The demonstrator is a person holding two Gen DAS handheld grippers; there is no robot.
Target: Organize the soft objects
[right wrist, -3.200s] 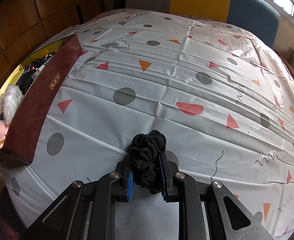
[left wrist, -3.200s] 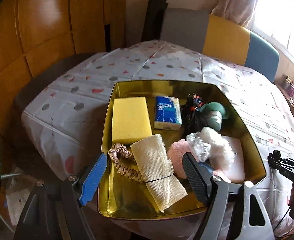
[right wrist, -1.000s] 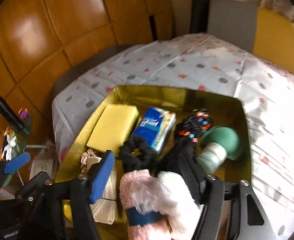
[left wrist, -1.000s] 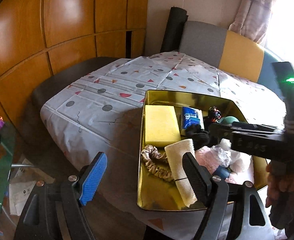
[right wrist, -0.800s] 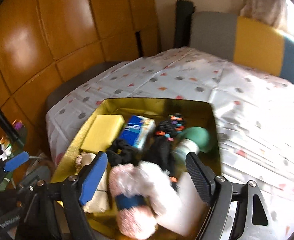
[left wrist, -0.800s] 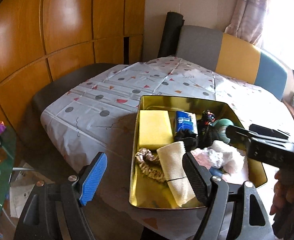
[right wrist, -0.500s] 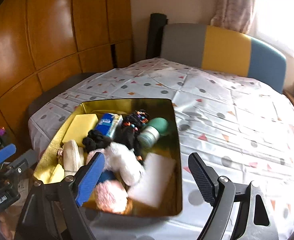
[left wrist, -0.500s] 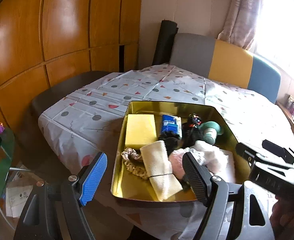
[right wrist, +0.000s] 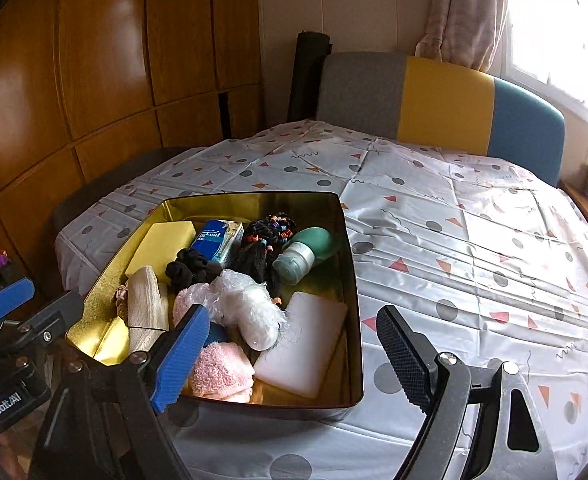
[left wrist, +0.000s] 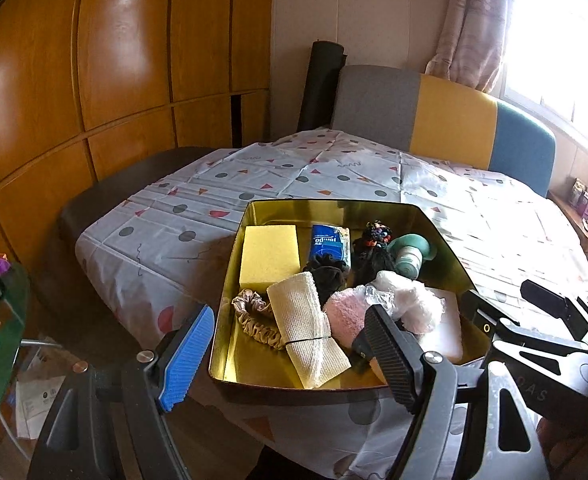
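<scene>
**A:** What has changed with the black scrunchie?

**B:** A few seconds ago the right gripper had it pinched over the bare tablecloth. Now it lies inside the gold tin, left of middle, touching the near end of the blue tissue pack and just beside the yellow sponge. The right gripper has let go and pulled back; its jaws stand wide with nothing between them.

**A:** And the other one?

**B:** The left gripper is spread wide and empty too, hanging near the tin's near-left corner. It has backed away with the right one over the last second.

**A:** So where does that leave the job?

**B:** I'd judge that item done. The tablecloth shows no loose soft thing in either view, so the sorting looks close to finished, unless something sits outside the frame.

**A:** What can't you make out?

**B:** The pink fluffy sock is partly behind the right gripper's blue pad, and something dark blue beside it is mostly covered. The crinkly white bundle overlaps the white foam block and the dark hair ties, so how they stack is unclear. The beige scrunchie is half under the rolled cream cloth. The green bottle lies tilted on its side. The tin's near wall hides its floor there.
</scene>
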